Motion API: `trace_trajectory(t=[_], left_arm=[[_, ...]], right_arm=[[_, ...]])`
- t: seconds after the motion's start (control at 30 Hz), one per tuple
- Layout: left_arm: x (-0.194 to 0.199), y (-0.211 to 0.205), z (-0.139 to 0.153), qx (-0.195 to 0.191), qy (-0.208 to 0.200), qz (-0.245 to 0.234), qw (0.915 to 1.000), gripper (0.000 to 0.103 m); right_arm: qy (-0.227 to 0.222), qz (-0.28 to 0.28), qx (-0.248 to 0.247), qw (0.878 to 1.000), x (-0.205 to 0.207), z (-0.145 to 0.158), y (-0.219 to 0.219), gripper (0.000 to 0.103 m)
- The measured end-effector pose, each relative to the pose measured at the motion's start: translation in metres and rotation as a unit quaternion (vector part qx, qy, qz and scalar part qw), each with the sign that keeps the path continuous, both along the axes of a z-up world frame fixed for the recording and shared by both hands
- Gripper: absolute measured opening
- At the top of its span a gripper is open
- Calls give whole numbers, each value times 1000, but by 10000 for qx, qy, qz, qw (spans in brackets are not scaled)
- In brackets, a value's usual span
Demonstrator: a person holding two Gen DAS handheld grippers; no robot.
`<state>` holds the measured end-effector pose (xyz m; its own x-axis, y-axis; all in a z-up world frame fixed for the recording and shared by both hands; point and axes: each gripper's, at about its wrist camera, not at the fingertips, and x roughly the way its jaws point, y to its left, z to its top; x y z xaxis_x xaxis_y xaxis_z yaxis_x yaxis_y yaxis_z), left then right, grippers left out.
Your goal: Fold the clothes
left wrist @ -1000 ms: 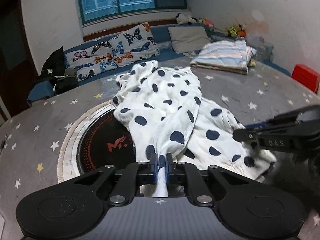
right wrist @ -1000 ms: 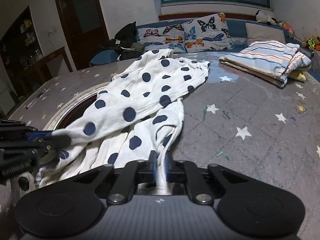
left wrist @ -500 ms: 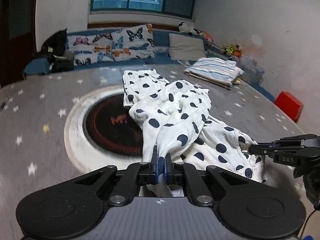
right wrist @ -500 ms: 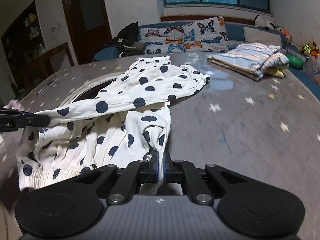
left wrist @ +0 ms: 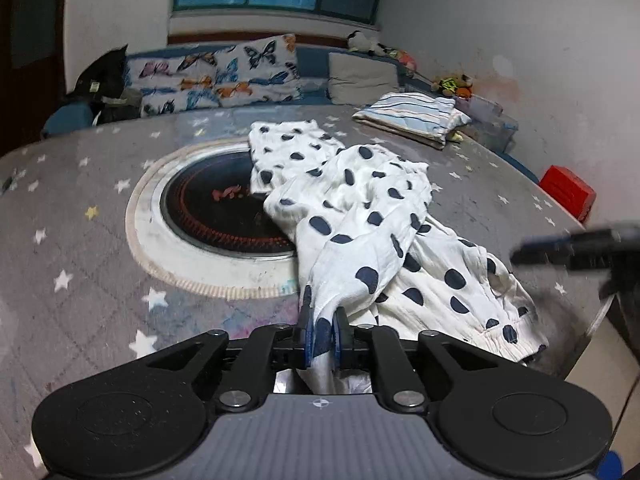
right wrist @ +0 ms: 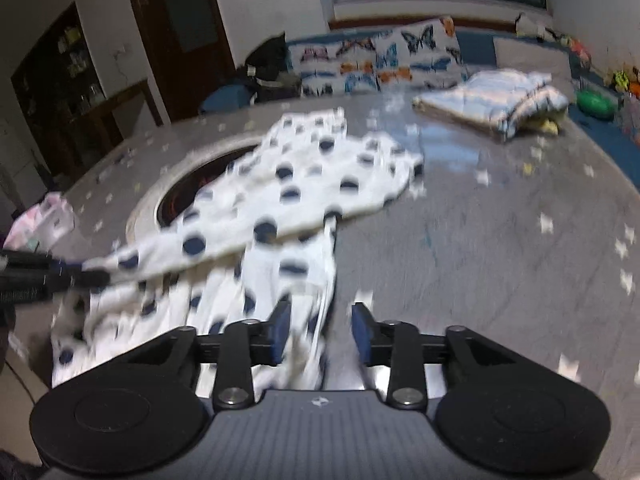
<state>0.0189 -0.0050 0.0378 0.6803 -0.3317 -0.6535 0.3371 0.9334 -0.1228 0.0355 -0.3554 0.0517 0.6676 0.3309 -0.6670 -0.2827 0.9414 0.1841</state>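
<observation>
On table — left tongs [left wrist: 320, 330] pinching dotted garment [left wrist: 360, 216] | right tongs [right wrist: 322, 336] just parted — cloth loose between

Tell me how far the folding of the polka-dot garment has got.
Early. Done: a striped folded pile lies at the far edge. In hand: the polka-dot garment lies bunched; the left gripper pinches a corner, the right gripper has just been opening, cloth loose between. Left: flattening and every fold.

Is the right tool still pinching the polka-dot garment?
Apart. The right wrist view shows the right tool, just opened, fingers clear of the polka-dot garment hanging between them.
</observation>
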Motion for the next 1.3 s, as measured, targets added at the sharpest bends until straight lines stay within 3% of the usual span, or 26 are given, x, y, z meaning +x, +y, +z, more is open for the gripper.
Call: trace_trajectory(t=[0.03, 0.1, 0.17, 0.37, 0.6, 0.83, 0.87, 0.93, 1.1, 1.3], left_arm=[[-1, -2, 2, 61, -56, -30, 10000, 18], [-3, -7, 6, 162, -209, -73, 9996, 46], [-5, -15, 6, 280, -369, -180, 9988, 51], [0, -35, -4, 668, -461, -360, 9961, 50], [10, -36, -13, 626, -294, -335, 9970, 33], [13, -32, -15, 557, -220, -299, 9978, 31], [14, -31, -16, 549, -211, -291, 9978, 31], [13, -30, -16, 521, -196, -281, 9981, 31], [12, -25, -17, 412, -201, -263, 9986, 32], [10, -13, -19, 190, -189, -187, 9995, 31]], right_arm=[[-70, -35, 10, 10000, 7, 2, -1, 36], [-162, -150, 60, 9997, 25, 5, -3, 36], [-227, -315, 36, 9992, 46, 5, -6, 36], [-191, -773, 101, 9968, 115, -4, -15, 36], [113, -1120, 59, 9936, 174, -29, -20, 37], [288, -1190, 26, 9925, 199, -45, -16, 36], [299, -1167, -7, 9927, 200, -45, -14, 33], [331, -1114, -81, 9932, 202, -44, -10, 14], [127, -984, -209, 9948, 198, -19, -1, 7], [-498, -495, -279, 9971, 198, 56, 35, 6]])
